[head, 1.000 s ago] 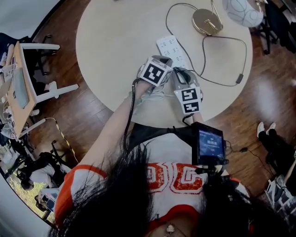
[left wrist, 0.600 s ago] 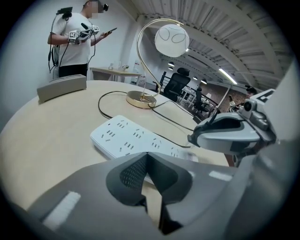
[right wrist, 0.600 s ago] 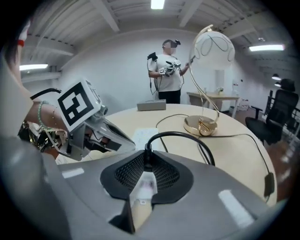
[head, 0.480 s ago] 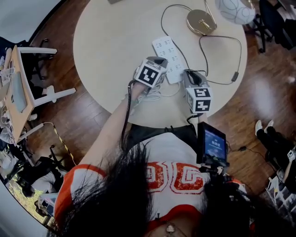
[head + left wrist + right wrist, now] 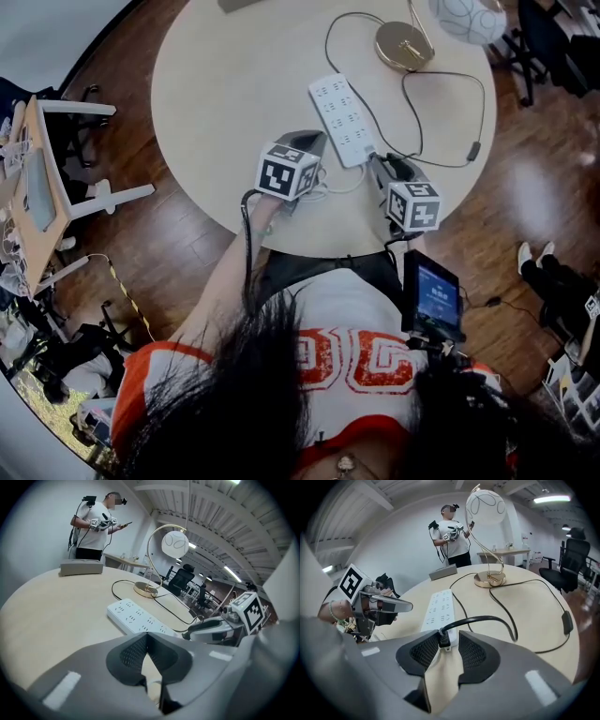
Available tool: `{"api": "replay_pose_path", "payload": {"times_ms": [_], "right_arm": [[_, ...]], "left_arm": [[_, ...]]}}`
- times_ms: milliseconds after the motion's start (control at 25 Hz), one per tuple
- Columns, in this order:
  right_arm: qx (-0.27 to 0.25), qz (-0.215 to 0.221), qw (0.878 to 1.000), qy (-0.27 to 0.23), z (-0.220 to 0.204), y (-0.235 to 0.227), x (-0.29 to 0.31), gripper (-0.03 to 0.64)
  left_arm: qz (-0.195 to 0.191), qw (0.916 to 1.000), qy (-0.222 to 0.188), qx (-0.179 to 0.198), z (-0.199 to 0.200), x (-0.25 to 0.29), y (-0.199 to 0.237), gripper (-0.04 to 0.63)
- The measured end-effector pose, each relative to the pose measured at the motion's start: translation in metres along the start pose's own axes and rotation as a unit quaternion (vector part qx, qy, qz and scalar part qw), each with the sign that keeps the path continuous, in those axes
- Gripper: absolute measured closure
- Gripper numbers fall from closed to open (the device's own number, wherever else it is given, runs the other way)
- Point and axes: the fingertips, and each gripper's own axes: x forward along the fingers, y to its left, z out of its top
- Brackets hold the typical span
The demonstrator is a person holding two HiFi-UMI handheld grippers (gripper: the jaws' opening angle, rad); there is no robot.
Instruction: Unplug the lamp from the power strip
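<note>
A white power strip (image 5: 344, 120) lies on the round table (image 5: 234, 84). The gold lamp (image 5: 405, 44) stands beyond it. Its black cable (image 5: 501, 606) runs back to a black plug (image 5: 444, 642). The plug lies at the strip's near end, between the jaws of my right gripper (image 5: 449, 633). Those jaws are opening and the right pad stands apart from the plug. My left gripper (image 5: 147, 637) has its pad tips together, short of the power strip (image 5: 138, 618). A pale bit shows behind the pads; I cannot tell what it is.
A grey box (image 5: 81, 566) sits at the table's far edge, with a person (image 5: 96, 527) standing behind it. The cable's inline switch (image 5: 473, 150) lies near the right rim. Office chairs (image 5: 567, 564) stand to the right, and a desk (image 5: 37, 178) to the left on the wood floor.
Both grippers have drawn away from the strip's near end. The left one came back toward the table's near edge. The right one moved off to the right.
</note>
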Motion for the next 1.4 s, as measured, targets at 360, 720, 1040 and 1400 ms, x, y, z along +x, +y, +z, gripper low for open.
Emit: {"api": "replay_pose_path", "payload": {"times_ms": [360,720,1040,1400], "right_arm": [[0.065,0.010,0.998,0.025,-0.047,0.007,-0.019,0.489],[0.033,0.016,0.993,-0.109,0.018,0.048,-0.062,0.615],[0.124,0.081,0.959,-0.242,0.065,0.081,-0.101,0.615],[0.058,0.054,0.964,-0.252,0.077,0.113,-0.107,0.617]], "left_arm": [[-0.003,0.9994,-0.030,-0.017,-0.011,-0.028,-0.011,0.595],[-0.047,0.9910,-0.124,-0.020,0.018,-0.066,-0.051,0.595],[-0.068,0.9791,-0.191,0.011,0.036,-0.111,-0.085,0.595],[-0.066,0.9738,-0.218,-0.003,0.027,-0.137,-0.082,0.595]]}}
